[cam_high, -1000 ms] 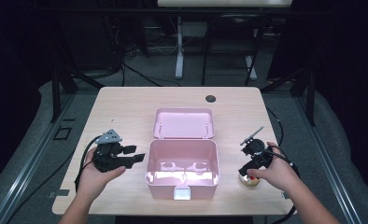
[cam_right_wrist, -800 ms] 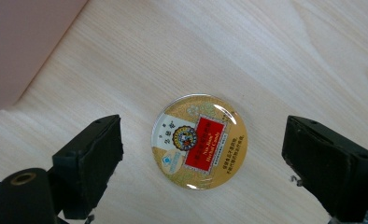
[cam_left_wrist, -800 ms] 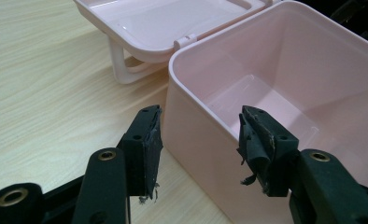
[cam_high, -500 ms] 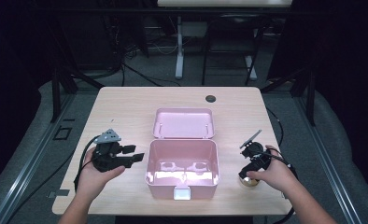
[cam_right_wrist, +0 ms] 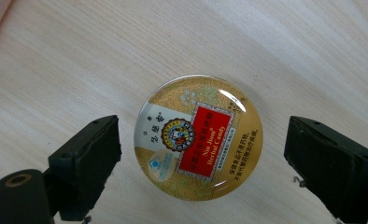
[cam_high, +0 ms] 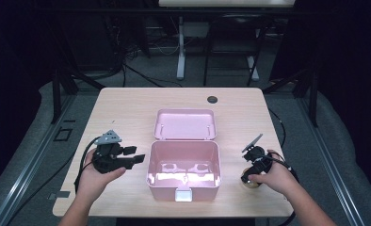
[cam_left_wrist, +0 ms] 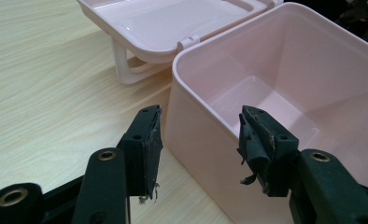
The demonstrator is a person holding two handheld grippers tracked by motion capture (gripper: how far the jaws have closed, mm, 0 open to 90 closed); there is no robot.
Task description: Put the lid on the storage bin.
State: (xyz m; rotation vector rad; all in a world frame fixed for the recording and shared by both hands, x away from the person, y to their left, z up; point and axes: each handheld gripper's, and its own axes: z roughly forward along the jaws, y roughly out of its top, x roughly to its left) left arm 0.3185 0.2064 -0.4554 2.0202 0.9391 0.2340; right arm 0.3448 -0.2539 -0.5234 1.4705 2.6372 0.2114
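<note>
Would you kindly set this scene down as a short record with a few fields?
Surface: wooden table
Container: pink box, empty, lid hinged open behind it
Item: round gold candy tin, flat on the table right of the box
Left gripper: open, jaws astride the box's near wall, not pressing
Right gripper: open, pointing down, jaws either side of the tin, apart from it

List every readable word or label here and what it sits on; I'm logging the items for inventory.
"Nin Jiom" and "Herbal Candy", on the red panel of the round gold candy tin.
Chinese characters on the tin's white patch and below the red panel: too small to read.
Round emblem and blue logo on the tin: not legible.
Pink box and its lid: no text.
</note>
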